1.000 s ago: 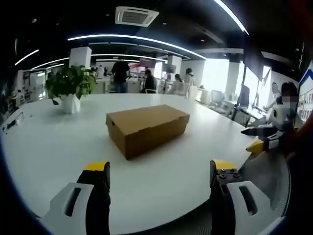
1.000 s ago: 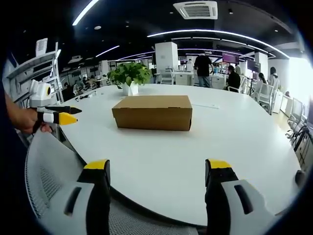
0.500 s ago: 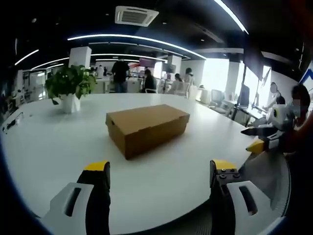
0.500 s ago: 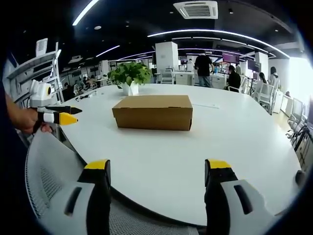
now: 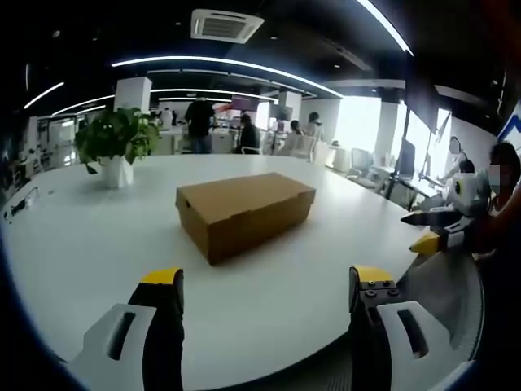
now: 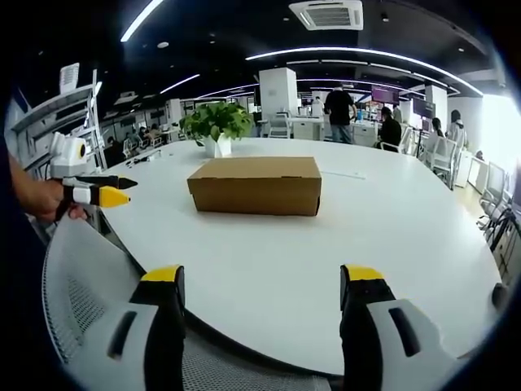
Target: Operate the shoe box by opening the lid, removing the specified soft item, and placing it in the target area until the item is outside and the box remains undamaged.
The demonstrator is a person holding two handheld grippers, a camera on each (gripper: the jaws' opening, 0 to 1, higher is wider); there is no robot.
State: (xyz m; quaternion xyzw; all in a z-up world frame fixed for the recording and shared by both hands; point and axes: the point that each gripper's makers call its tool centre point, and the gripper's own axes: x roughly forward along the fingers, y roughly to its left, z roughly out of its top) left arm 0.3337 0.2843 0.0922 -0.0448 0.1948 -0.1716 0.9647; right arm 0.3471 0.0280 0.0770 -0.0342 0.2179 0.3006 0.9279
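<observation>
A potted plant (image 5: 116,145) stands on the white tabletop (image 5: 89,244) beyond the shoe box (image 5: 244,213), well apart from it; people stand and sit at desks in the far background. A mesh chair back (image 6: 85,281) lies below the right gripper (image 6: 260,281) at the tabletop's edge. The box sits closed near the middle of the tabletop, nothing between it and either gripper. The left gripper (image 5: 266,283) has its fingers spread wide and empty, short of the box. The right gripper's fingers are likewise wide apart, holding nothing.
</observation>
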